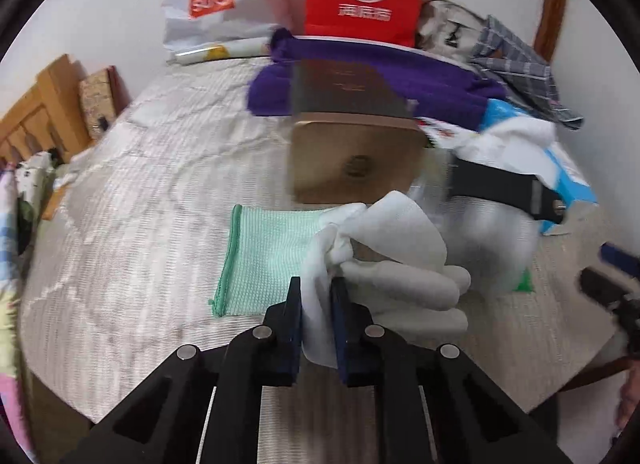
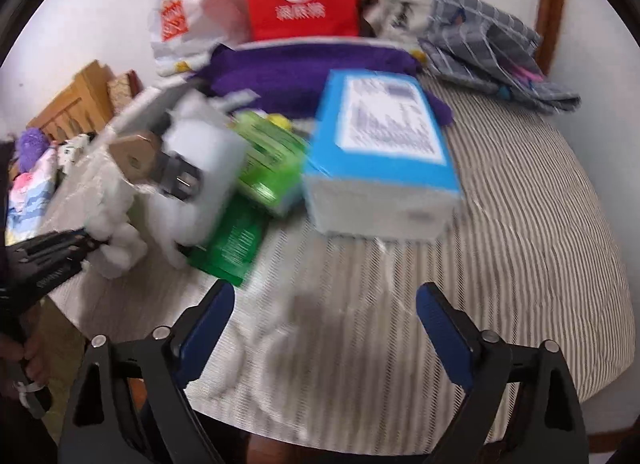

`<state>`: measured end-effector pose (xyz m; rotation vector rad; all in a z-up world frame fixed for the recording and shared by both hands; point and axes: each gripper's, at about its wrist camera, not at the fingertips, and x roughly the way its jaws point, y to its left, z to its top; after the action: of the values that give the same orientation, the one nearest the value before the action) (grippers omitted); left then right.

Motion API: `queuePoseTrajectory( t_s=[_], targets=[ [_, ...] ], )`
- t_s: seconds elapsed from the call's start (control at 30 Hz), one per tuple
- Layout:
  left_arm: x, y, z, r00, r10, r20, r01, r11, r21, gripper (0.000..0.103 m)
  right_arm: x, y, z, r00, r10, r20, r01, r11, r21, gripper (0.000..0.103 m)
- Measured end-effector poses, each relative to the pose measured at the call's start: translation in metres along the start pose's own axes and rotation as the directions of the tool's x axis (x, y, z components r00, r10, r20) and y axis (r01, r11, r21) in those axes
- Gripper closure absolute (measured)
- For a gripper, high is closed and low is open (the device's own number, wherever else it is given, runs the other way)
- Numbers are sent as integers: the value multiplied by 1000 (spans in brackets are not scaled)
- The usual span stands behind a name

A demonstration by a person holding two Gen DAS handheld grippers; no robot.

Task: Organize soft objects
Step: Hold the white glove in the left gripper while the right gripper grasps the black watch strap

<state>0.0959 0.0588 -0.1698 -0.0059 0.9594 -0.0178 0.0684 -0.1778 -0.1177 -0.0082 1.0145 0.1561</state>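
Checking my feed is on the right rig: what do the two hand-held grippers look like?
Both match: the left hand-held gripper and the right hand-held gripper have matte black angular frames with triangular cut-outs, round silver pivot pins at the linkages, and dark blue pads on the inner faces of the fingers. No cables or sleeves show.

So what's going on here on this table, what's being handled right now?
A person is sorting soft things on a cloth-covered round table with a gripper in each hand. The left gripper is clamped on a bunched white cloth lying beside a green mesh cloth. The right gripper is open over bare tablecloth, holding nothing. A blue box, green packets and a purple towel lie behind.
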Motion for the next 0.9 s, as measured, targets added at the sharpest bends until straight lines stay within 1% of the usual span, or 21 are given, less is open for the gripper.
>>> queuePoseTrajectory(
  t_s=[0.03, 0.07, 0.1, 0.17, 0.23, 0.27, 0.3, 0.4, 0.47, 0.53, 0.57, 0.63, 0.7, 0.73, 0.77, 0.9],
  targets=[
    [1, 2, 1, 1000, 9, -2, -9, 1000, -1, 90, -4, 9, 6, 1000, 21, 23, -20, 1000, -18, 13],
    [2, 5, 1, 1000, 12, -3, -12, 1000, -3, 90, -7, 15, 10, 999, 25, 41, -24, 999, -34, 17],
    [3, 8, 2, 1000, 4, -4, -4, 1000, -14, 90, -9, 21, 14, 998, 29, 56, -26, 998, -50, 19],
    [3, 14, 3, 1000, -19, -7, 19, 999, -34, 90, -14, 35, 23, 996, 29, 86, -21, 995, -93, 26],
    [4, 17, 5, 1000, -30, -6, 30, 999, -40, 90, -15, 52, 32, 995, 28, 101, -13, 990, -144, 29],
    [5, 18, 5, 999, -35, -5, 34, 999, -42, 90, -13, 59, 35, 994, 24, 109, -5, 986, -166, 33],
    [5, 20, 6, 999, -40, -3, 40, 998, -46, 90, -12, 65, 38, 993, 19, 115, 4, 982, -190, 35],
    [5, 28, 8, 999, -53, -1, 53, 997, -62, 90, 0, 83, 44, 993, -10, 114, 39, 966, -256, 37],
    [6, 31, 9, 998, -60, -1, 60, 996, -64, 90, 8, 92, 43, 995, -28, 97, 55, 956, -288, 42],
    [8, 34, 9, 997, -79, -1, 79, 994, -72, 90, 18, 98, 41, 996, -42, 79, 65, 948, -312, 42],
    [8, 35, 9, 996, -86, 0, 86, 993, -76, 90, 26, 101, 40, 995, -67, 73, 88, 940, -328, 42],
    [9, 39, 9, 994, -106, 3, 105, 990, -90, 90, 33, 103, 36, 991, -102, 87, 126, 928, -351, 43],
    [9, 40, 9, 993, -117, 7, 117, 989, -93, 90, 32, 101, 36, 991, -89, 105, 120, 929, -350, 50],
    [9, 41, 9, 993, -120, 9, 121, 988, -93, 90, 31, 100, 37, 990, -86, 108, 119, 930, -348, 57],
    [9, 41, 9, 992, -124, 10, 124, 988, -94, 90, 28, 98, 38, 991, -79, 107, 111, 932, -344, 61],
    [9, 41, 8, 992, -123, 11, 123, 988, -94, 90, 19, 90, 37, 996, -14, 89, 41, 949, -312, 67]
  ],
)
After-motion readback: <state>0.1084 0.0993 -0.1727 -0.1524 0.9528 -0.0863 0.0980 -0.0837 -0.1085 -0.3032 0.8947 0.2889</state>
